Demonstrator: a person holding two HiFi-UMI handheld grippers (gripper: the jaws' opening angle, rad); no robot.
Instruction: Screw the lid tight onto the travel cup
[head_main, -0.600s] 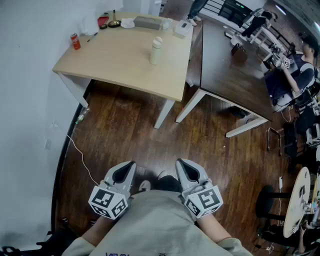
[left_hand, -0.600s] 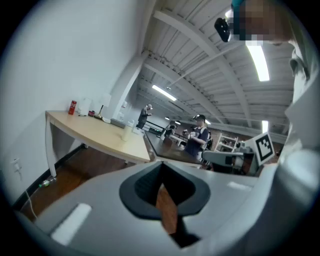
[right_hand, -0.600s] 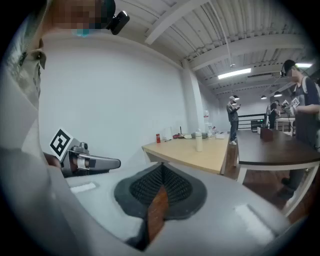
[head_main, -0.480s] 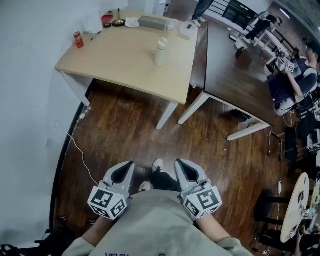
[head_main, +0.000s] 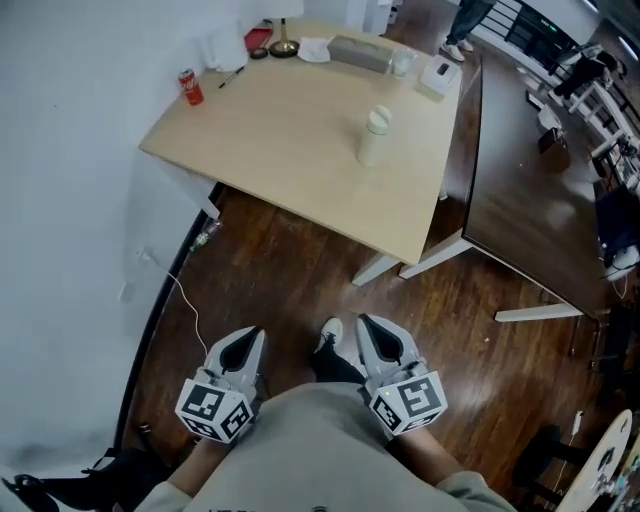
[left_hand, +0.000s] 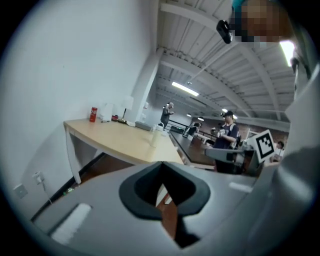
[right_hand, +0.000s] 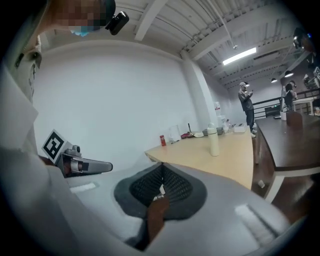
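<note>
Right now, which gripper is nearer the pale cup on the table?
The right gripper, straight back from the travel cup; the left gripper sits farther left. Both hang well short of the table.

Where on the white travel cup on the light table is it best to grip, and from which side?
Grip the travel cup around the middle of its body, coming in level from the table's near edge. It stands upright, tall and round, with bare table around it, so the jaws should be able to close across its sides. The lid on top is then left free for turning.
</note>
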